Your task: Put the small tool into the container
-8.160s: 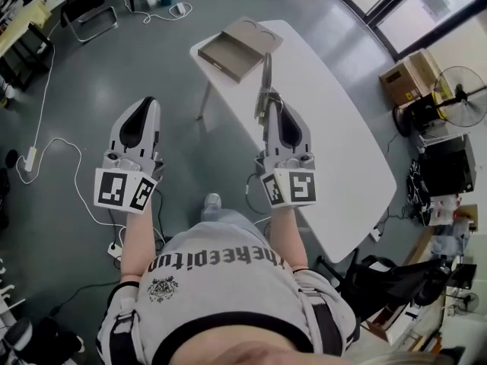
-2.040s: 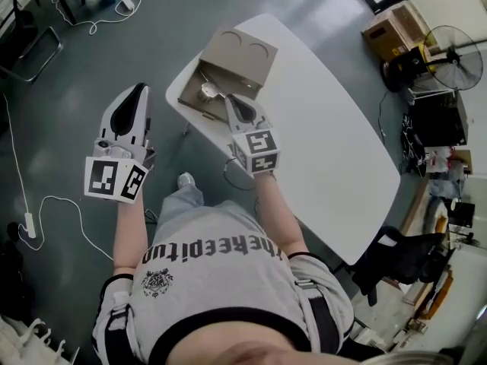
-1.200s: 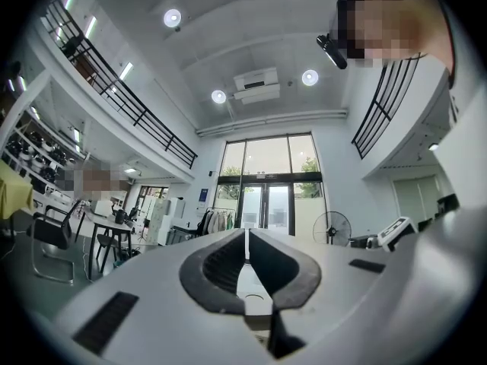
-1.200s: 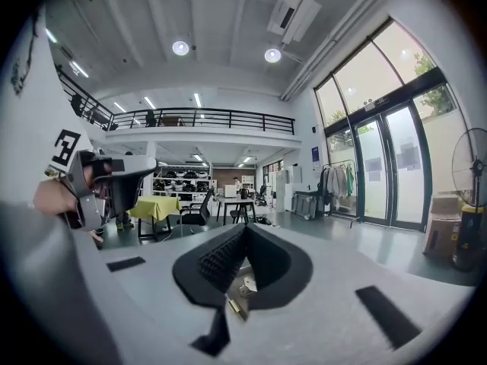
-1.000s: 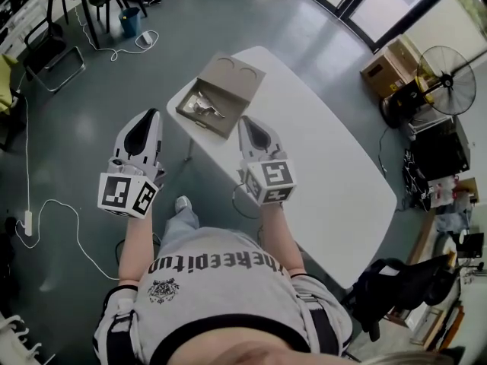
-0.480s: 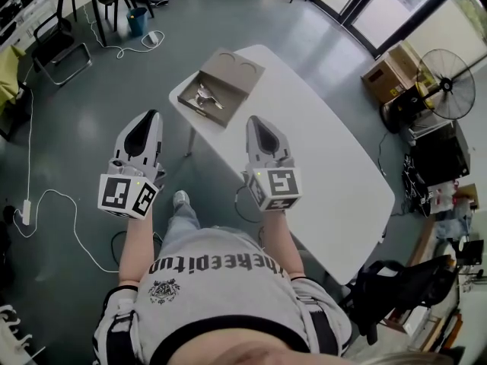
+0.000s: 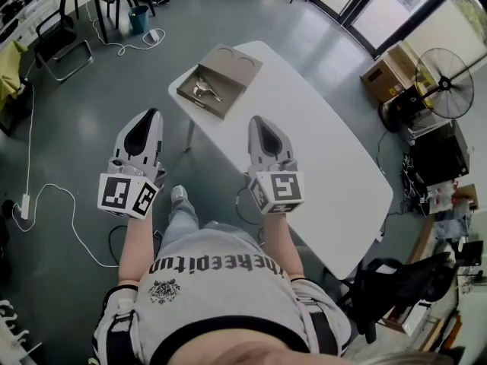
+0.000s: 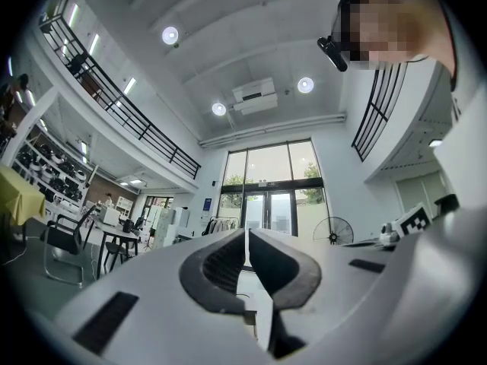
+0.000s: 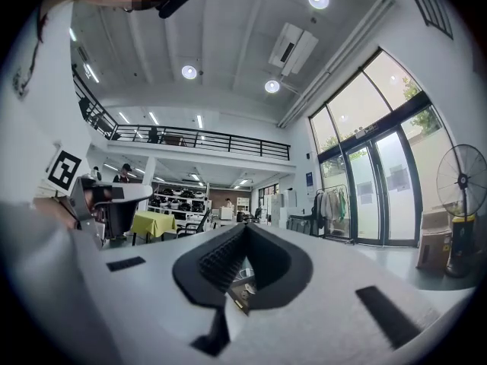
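A wide hall with a grey floor (image 7: 91,128), tall windows and an upper gallery surrounds a long white table (image 7: 327,150). A standing fan (image 7: 449,90) and a cardboard box (image 7: 392,71) are off the table's far side, and a chair (image 7: 65,44) and a white cable (image 7: 46,204) are on the floor to the left. At the table's far end sits the container (image 7: 228,97), a shallow brown box with its lid folded back. The small tool (image 7: 204,91), a bit of bright metal, lies inside its tray. A person in a grey shirt (image 7: 221,280) holds both grippers out in front, well apart from the box. The left gripper (image 7: 148,114) hangs over the floor beside the table. Its own view, looking toward the glass doors, shows its jaws pressed together with nothing between them. The right gripper (image 7: 256,120) hovers over the table's near edge. Its jaws are likewise closed and empty in its own view, which faces the gallery and shelves across the hall.
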The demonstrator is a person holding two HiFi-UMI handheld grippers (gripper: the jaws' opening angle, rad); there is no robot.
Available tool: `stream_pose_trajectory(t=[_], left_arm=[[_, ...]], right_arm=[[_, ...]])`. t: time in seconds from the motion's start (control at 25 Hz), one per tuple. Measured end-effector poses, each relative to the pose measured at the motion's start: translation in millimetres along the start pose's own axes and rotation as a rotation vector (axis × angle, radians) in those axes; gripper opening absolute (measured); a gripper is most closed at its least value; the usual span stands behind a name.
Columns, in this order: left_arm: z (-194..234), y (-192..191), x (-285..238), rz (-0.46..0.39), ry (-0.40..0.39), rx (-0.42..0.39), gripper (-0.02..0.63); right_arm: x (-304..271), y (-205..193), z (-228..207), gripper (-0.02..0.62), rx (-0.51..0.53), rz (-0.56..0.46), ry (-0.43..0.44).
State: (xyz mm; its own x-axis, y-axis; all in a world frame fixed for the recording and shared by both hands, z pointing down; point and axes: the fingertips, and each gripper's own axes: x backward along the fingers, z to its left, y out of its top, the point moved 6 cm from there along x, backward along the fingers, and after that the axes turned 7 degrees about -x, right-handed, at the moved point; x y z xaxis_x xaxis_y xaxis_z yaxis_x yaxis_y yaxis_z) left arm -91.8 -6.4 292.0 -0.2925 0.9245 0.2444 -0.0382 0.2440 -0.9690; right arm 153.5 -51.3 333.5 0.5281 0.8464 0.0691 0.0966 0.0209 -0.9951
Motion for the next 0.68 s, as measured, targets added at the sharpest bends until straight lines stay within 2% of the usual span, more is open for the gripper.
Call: stream_pose_trajectory(t=[0.68], left_arm=[[-12,8,2,-0.015,0.006,-0.015,0.014]], right_arm=[[12,8,-4,-0.005,-0.018,-0.031,0.005]])
